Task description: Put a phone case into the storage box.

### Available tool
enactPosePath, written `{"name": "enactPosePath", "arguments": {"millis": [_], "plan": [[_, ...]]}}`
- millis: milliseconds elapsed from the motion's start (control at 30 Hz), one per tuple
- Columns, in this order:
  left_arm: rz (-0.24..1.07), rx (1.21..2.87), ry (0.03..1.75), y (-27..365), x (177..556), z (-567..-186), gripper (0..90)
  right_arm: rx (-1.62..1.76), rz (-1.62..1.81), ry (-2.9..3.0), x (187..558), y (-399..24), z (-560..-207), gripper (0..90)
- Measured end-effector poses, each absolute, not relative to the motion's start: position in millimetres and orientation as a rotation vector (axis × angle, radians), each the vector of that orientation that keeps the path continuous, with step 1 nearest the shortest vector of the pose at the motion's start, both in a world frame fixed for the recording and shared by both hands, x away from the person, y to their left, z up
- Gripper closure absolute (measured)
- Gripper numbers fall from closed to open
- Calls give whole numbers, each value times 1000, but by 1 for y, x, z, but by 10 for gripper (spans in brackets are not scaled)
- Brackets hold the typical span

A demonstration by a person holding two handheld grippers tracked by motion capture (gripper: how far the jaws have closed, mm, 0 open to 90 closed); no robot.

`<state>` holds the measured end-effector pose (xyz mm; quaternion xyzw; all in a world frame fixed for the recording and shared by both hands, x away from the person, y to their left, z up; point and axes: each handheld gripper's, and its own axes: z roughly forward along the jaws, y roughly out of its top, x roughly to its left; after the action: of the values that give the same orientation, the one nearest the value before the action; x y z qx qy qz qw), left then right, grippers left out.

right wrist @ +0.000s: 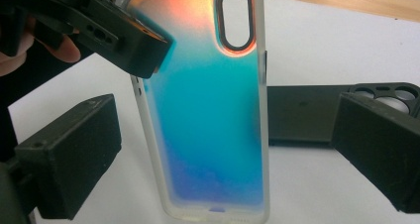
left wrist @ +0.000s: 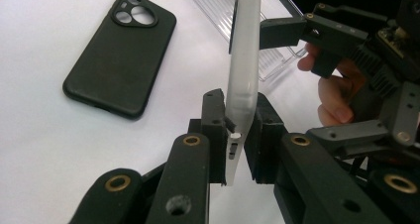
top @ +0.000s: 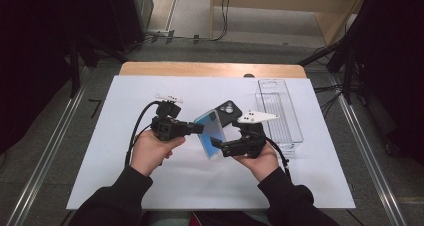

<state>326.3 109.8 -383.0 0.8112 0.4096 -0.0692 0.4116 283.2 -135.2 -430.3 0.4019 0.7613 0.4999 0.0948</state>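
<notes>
Left gripper (left wrist: 236, 135) clamps the iridescent phone case (top: 212, 132) edgewise; right gripper (top: 216, 143) gapes wide around it; one black case (top: 229, 112) beyond

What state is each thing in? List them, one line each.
Iridescent phone case: held on edge above the table, empty.
Left gripper: shut on the case's edge.
Right gripper: open, jaws either side of the case.
Black phone case: lying flat, camera side up.
Clear tray: empty, resting on the table.
</notes>
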Motion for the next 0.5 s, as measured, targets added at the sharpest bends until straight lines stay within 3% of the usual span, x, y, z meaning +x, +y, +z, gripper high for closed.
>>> {"name": "enactPosePath", "arguments": {"millis": [500], "plan": [[-170,2035,1083,100,320,-381,810,1227,1435,2260,282,-119,-437,0]]}}
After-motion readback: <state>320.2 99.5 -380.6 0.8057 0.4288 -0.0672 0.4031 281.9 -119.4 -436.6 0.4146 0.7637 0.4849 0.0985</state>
